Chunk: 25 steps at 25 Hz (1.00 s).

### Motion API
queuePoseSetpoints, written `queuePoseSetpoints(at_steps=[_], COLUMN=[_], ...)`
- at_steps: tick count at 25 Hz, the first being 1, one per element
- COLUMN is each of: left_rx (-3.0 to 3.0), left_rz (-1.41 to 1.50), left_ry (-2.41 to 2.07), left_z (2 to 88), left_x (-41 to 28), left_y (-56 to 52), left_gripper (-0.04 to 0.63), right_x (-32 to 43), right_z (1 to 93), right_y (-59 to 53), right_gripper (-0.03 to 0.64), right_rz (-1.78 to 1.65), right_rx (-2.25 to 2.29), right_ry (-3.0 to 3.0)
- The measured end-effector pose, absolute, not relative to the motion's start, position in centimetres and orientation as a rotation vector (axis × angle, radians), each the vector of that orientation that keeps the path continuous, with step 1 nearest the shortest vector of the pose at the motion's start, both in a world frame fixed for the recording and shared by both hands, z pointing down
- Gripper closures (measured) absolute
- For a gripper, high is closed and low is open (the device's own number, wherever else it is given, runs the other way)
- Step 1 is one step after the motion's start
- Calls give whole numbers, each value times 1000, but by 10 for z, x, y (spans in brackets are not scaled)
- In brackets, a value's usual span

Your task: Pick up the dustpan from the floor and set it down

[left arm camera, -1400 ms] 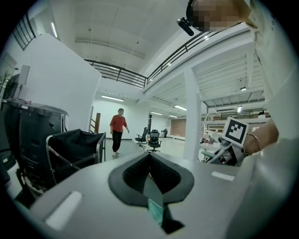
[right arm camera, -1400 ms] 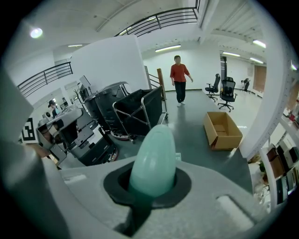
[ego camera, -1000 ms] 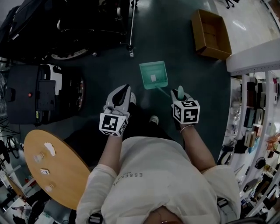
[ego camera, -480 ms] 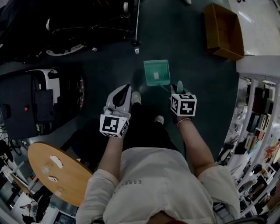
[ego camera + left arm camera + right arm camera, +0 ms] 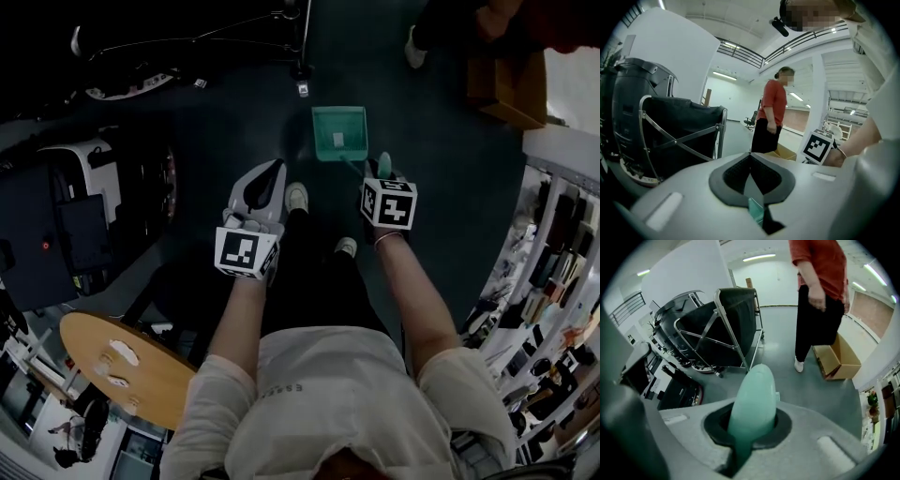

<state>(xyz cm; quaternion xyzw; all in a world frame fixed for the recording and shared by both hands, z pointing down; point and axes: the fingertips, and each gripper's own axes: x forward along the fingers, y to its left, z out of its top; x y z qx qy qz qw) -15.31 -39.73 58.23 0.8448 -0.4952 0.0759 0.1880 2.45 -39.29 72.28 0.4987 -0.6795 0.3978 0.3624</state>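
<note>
Teal plastic fills my right claw (image 5: 384, 172): its jaws are clamped on the grip end of the dustpan (image 5: 339, 133) handle (image 5: 752, 404), which sticks up between them. From that claw the thin handle slants forward and a little to my left, down to the pan, so the long axis runs away from me with the pan at the far end. The pan's wider edge points away from my feet. It lies low over the dark floor (image 5: 234, 141); I cannot tell whether it touches. My left claw (image 5: 265, 183) is shut on nothing, beside the right and farther from the pan, so setting it down looks like the right's work.
</note>
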Motion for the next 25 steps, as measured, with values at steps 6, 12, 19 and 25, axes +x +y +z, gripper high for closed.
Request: queuePoseSetpoints(at_steps=[6,12,19,25], left_rx=[2337,2327,2330,2349], left_rz=[225,239,232,181], left_ry=[-1367,-1348,-1323,-1319], left_z=[604,609,606,571], left_x=[-155,-154,-149,-140], left_y=[-403,-401,-390,-376], left_gripper=[578,578,578,578], right_x=[17,25,28,40], right_z=[742,753,748,684], right_y=[-402,-398,-395,-380], right_gripper=[617,615,362,359], right_rz=[1033,1043,1030,1023], right_rx=[1282,1295,1323,1404], right_ry=[-1717,-1690,-1724,-1817])
